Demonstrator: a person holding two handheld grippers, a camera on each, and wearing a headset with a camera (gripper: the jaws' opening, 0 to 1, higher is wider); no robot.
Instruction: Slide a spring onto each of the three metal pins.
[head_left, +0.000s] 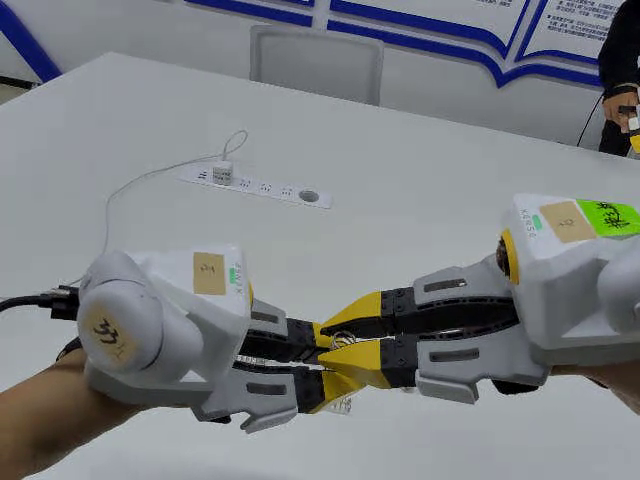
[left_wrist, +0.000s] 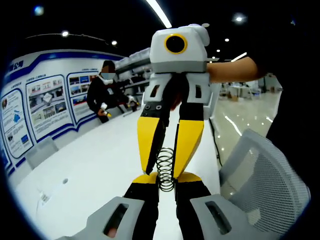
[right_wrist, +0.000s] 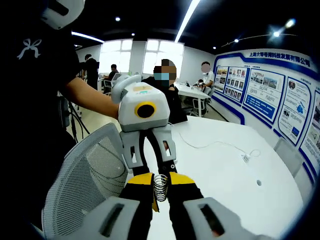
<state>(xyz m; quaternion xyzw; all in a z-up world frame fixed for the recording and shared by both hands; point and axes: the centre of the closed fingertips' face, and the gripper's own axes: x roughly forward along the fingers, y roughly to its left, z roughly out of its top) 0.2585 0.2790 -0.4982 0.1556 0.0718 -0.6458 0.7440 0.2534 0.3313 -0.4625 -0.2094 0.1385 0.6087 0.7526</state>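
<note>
Early days, I reckon. The small coiled steel spring (left_wrist: 165, 167) is up in the air over the white table (head_left: 400, 120), pinched between the right gripper's (head_left: 330, 342) yellow jaws. The left gripper (right_wrist: 159, 167) meets it tip to tip, and I can't tell whether its jaws grip anything. All the threading onto pins looks like it's yet to happen.

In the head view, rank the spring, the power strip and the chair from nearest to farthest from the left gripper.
From the left gripper:
1. spring, right at its jaw tips.
2. power strip, out on the table, beyond the gripper.
3. chair, behind the table's far edge.
</note>
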